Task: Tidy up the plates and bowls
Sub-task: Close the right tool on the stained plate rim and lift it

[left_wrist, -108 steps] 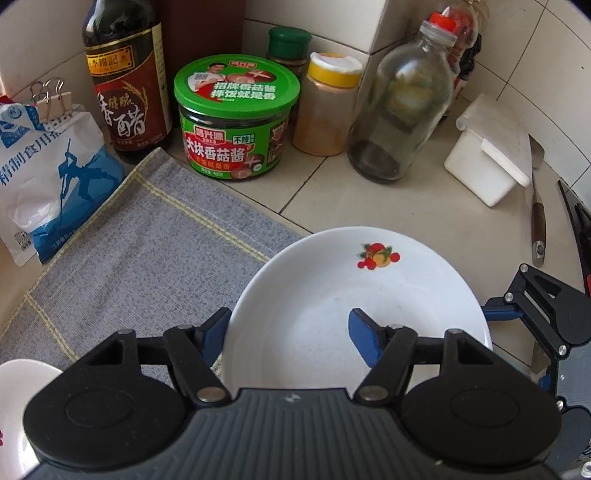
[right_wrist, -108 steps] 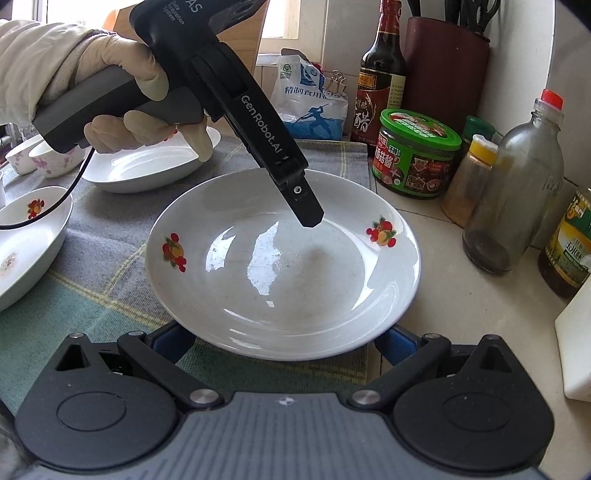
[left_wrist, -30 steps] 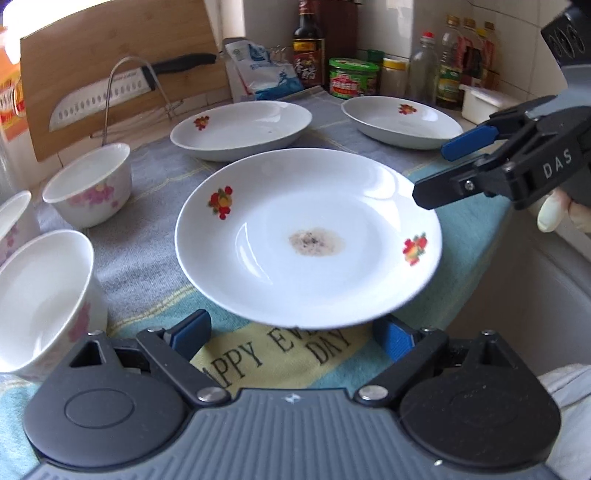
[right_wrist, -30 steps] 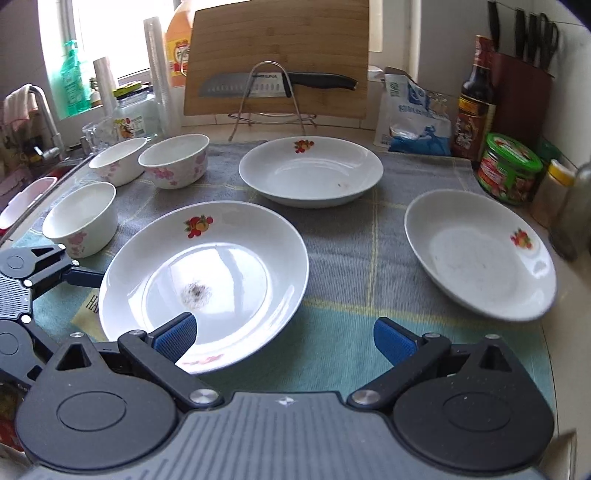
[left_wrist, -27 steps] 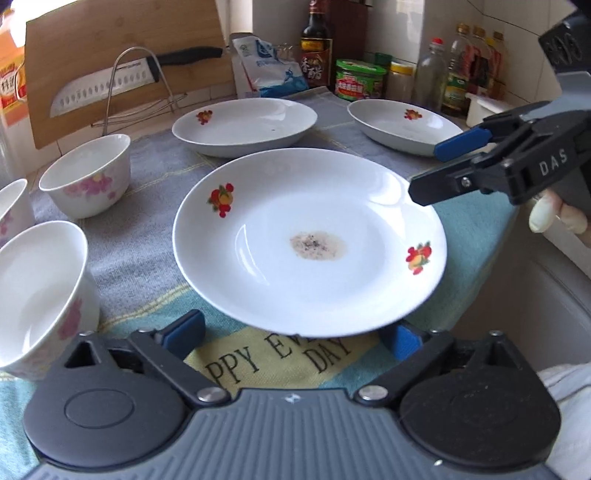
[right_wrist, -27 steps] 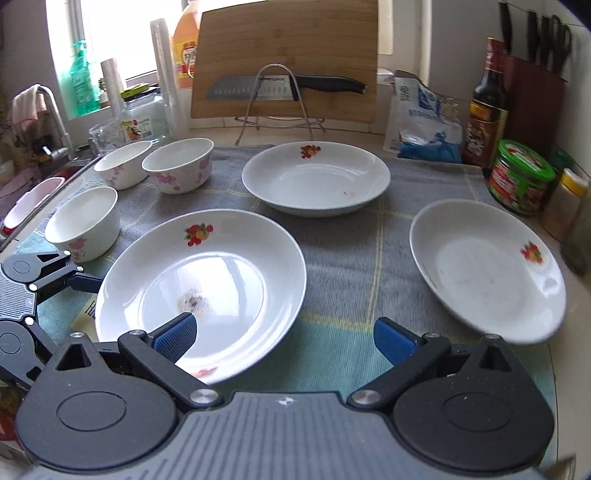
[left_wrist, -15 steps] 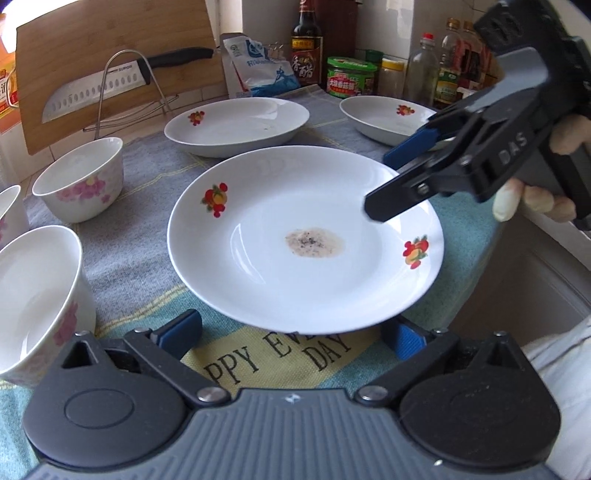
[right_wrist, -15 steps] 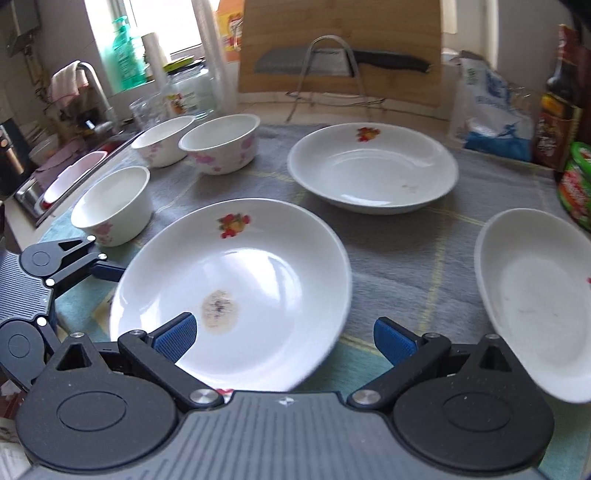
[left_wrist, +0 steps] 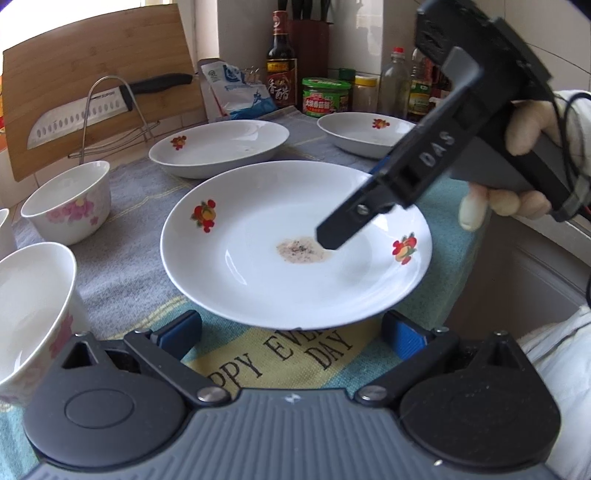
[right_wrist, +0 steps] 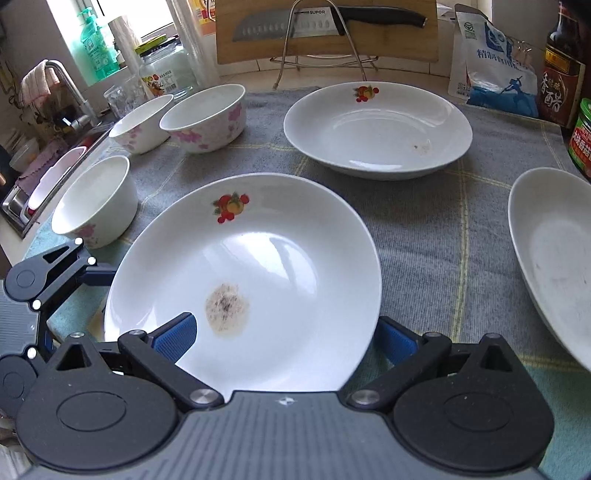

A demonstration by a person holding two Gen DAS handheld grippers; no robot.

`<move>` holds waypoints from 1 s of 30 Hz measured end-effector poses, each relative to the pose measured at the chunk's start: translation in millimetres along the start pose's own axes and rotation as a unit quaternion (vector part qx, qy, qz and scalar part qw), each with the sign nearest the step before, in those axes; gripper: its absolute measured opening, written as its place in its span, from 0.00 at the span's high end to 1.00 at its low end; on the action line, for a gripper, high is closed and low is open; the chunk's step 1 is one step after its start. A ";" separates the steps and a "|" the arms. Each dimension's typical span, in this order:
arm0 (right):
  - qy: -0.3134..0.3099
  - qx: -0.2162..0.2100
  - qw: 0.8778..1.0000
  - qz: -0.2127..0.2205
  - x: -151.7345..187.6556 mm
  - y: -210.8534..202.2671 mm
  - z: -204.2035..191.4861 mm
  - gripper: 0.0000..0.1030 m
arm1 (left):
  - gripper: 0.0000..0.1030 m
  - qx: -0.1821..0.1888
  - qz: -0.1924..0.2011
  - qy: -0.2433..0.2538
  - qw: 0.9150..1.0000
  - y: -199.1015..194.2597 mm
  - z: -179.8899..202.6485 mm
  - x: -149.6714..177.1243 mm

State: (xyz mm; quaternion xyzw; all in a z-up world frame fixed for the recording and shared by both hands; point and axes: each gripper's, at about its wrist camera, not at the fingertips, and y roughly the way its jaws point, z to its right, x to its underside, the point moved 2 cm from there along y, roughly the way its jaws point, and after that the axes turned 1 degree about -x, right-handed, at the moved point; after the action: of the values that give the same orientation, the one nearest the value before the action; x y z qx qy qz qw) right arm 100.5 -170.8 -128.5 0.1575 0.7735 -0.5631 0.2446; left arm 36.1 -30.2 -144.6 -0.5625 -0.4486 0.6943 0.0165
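A white plate [left_wrist: 258, 229] [right_wrist: 288, 258] with fruit decals and a brown stain lies on the cloth at the near edge. My left gripper [left_wrist: 291, 332] stands open, its blue pads either side of the plate's near rim and clear of it. My right gripper [right_wrist: 286, 339] is open too. One of its pads is over the plate's inside and the other is outside the rim. In the left wrist view a gloved hand holds the right gripper, one of whose fingers [left_wrist: 347, 221] reaches over the stain. Two more deep plates [right_wrist: 376, 129] [right_wrist: 554, 266] lie behind.
Three flowered bowls [right_wrist: 203, 114] [right_wrist: 140, 125] [right_wrist: 92, 199] stand at the left on the grey and teal cloth [right_wrist: 436, 229]. A knife [right_wrist: 295, 26] rests on a rack by a cutting board at the back. Jars, bottles [left_wrist: 282, 70] and a sink [right_wrist: 22, 206] border the counter.
My right gripper has swung in from the right and down, so that its finger now hangs over the stained plate. The left jaws have spread wider around the plate's rim.
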 end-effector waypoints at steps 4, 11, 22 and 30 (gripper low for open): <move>-0.008 -0.005 1.000 0.002 -11.5 6.8 5.5 0.00 | 0.00 0.002 0.007 0.001 1.000 1.3 0.1 1.1; -0.055 -0.027 0.998 -0.028 -29.6 18.7 4.3 0.00 | 0.00 0.006 0.002 0.005 1.000 3.7 -1.7 -2.0; -0.004 -0.112 0.992 -0.057 -48.3 18.5 30.7 0.00 | 0.00 0.003 -0.007 0.004 1.000 7.5 1.2 -5.5; -0.008 -0.129 0.989 -0.071 -51.5 17.8 32.2 0.00 | 0.00 0.001 -0.013 0.003 1.000 10.3 2.5 -8.7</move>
State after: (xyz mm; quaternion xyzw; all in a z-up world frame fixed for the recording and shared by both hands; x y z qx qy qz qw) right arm 159.0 -194.1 -122.0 0.0651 0.8468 -0.4761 0.2281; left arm 42.3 -42.5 -144.6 -0.5589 -0.4549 0.6927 0.0280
